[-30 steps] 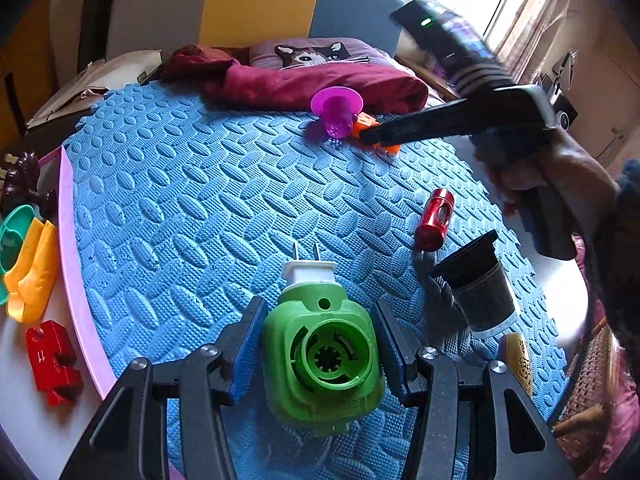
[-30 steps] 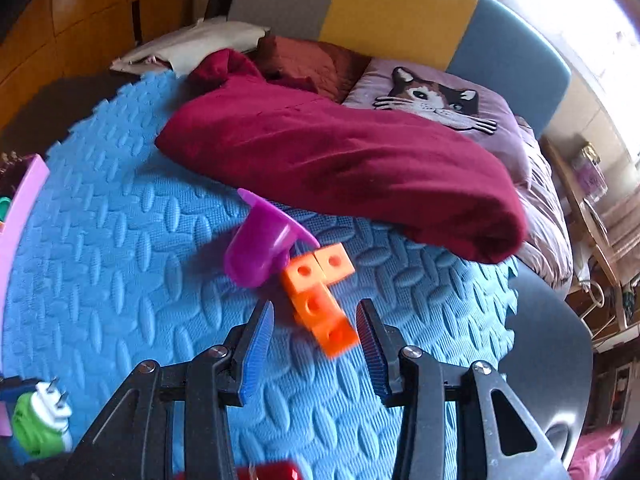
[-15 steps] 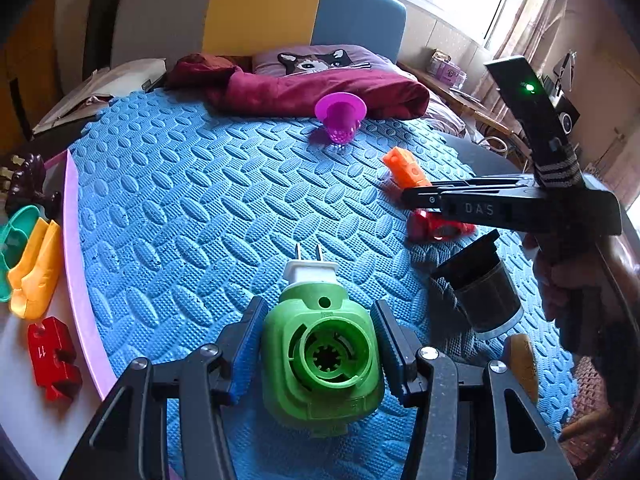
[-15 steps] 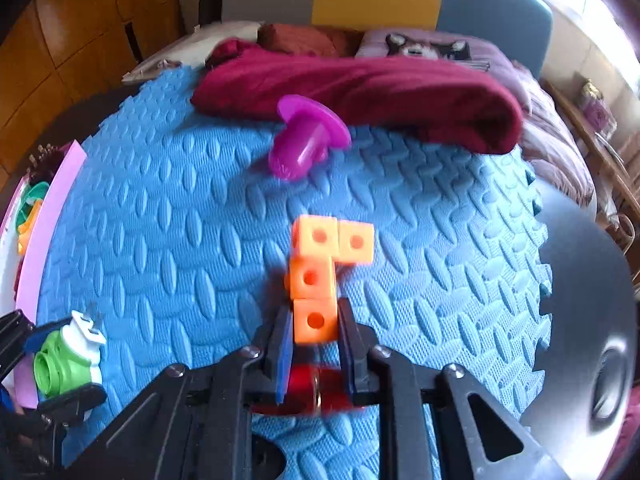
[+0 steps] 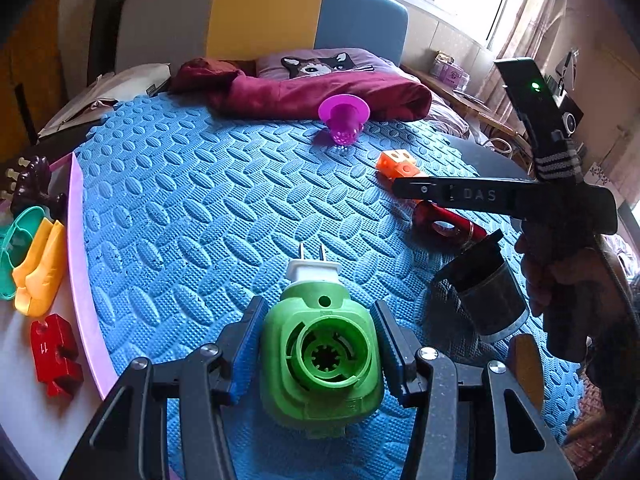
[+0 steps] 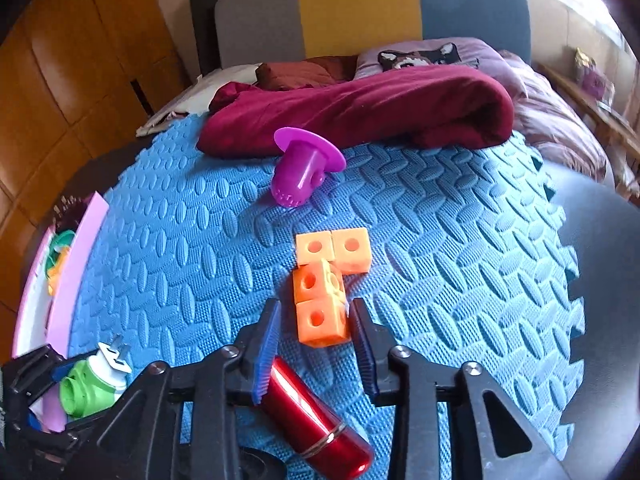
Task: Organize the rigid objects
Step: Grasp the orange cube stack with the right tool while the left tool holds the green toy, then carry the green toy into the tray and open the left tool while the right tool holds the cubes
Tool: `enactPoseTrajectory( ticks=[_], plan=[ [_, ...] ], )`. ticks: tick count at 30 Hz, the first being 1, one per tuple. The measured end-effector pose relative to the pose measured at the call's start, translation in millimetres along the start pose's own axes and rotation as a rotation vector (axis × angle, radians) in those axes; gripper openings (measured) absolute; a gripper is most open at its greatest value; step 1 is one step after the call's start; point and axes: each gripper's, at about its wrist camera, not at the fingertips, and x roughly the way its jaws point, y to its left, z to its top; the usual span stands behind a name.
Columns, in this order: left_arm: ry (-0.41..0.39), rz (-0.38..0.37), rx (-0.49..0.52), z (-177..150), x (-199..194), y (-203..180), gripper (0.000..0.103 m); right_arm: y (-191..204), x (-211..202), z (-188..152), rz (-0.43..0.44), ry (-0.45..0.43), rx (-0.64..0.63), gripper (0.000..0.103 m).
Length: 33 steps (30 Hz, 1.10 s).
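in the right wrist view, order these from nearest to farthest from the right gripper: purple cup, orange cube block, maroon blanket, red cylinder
1. Orange cube block and red cylinder: too close to call. The block's near end sits between the opening jaws of the right gripper; the cylinder lies just beneath them.
2. Purple cup: on its side, mid-mat beyond the block.
3. Maroon blanket: at the mat's far edge.

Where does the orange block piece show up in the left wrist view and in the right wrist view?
Left wrist view: orange block piece right of centre on the blue mat, partly hidden behind the right gripper.
Right wrist view: orange block piece in the centre, its near end between the fingers, the jaws opening.
Shared landmark: purple cup, just beyond it, before the maroon cloth.
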Motion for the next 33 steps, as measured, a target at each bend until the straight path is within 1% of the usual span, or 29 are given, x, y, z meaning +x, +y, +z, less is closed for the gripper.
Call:
enactPoseTrajectory(
  ticks=[4, 5, 6, 7, 11, 15, 20, 22, 24, 27, 30, 33],
  plan=[
    [-0.004, 0.001, -0.003, -0.6, -0.1, 0.2, 0.053, 3.7, -2.8, -1.3, -0.032, -0.007, -0.020, 0.036],
    [-0.005, 0.004, -0.001, -0.6, -0.1, -0.1, 0.053, 5.3, -3.6, -1.8, -0.060, -0.004, -0.025, 0.033],
    [-0.007, 0.006, -0.002, -1.6, -0.8, -0.7, 0.053, 6.4, -4.1, -2.3, -0.075, -0.003, -0.024, 0.025],
    [-0.008, 0.008, -0.002, -1.7, -0.8, -1.2, 0.053, 5.8, -3.8, -2.6, -0.077, -0.005, -0.015, 0.024],
    [-0.010, 0.019, 0.004, -1.7, -0.2, -2.8, 0.053, 10.9, -3.2, -5.3, -0.109, -0.014, -0.040, 0.024],
    [-0.009, 0.036, 0.012, -1.3, 1.7, -5.5, 0.053, 1.9, -5.5, -6.5, -0.063, -0.014, -0.009, 0.025],
    [-0.009, 0.051, 0.012, -1.0, 2.8, -6.7, 0.053, 2.2, -6.7, -9.0, -0.067, -0.030, -0.018, 0.025],
    [-0.005, 0.059, 0.005, -0.1, 3.0, -7.0, 0.052, 4.9, -7.2, -9.8, -0.081, -0.037, -0.035, 0.025],
    [-0.003, 0.063, -0.004, -0.4, 2.1, -6.5, 0.052, 10.8, -7.3, -12.1, -0.113, -0.051, -0.082, 0.024],
    [0.001, 0.066, -0.024, -0.9, -0.6, -3.8, 0.052, 12.1, -7.0, -12.2, -0.120, -0.060, -0.092, 0.024],
    [-0.012, 0.072, -0.027, -2.3, -7.6, -3.1, 0.052, 13.2, -7.2, -13.0, -0.124, -0.068, -0.102, 0.024],
    [-0.052, 0.071, -0.021, 0.1, -22.9, -4.9, 0.052, 13.1, -6.9, -13.0, -0.124, -0.076, -0.107, 0.024]
  ],
)
